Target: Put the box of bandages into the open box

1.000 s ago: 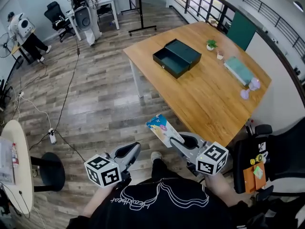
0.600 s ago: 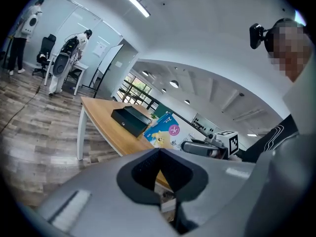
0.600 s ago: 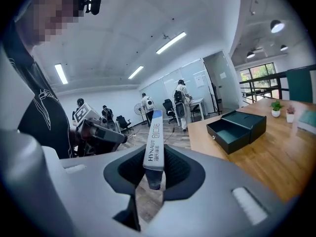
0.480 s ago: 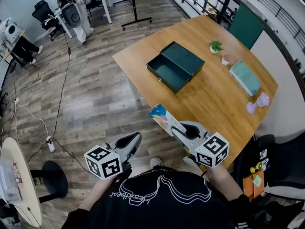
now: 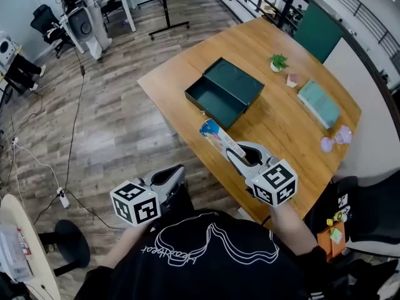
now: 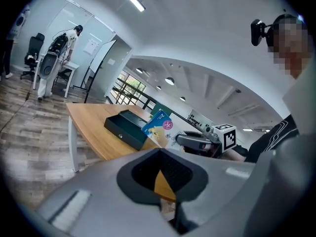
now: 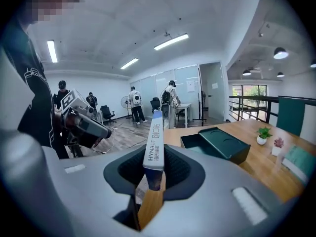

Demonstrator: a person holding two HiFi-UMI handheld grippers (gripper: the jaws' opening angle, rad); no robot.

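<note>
Two claws: right gripper [image 5: 232, 155] clamps bandage box [image 5: 216, 137] by its lower end, on edge, free end leading; left gripper [image 5: 177, 172] jaws together, empty, likely spare.
Bandage box: airborne over table [image 5: 284, 136] near edge, short of open box [image 5: 199, 91].
Open box: by table's left edge, tray facing up to receive.

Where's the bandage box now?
Head view: the bandage box is clamped in the right gripper, by the near edge of the table, short of the open box.
</note>
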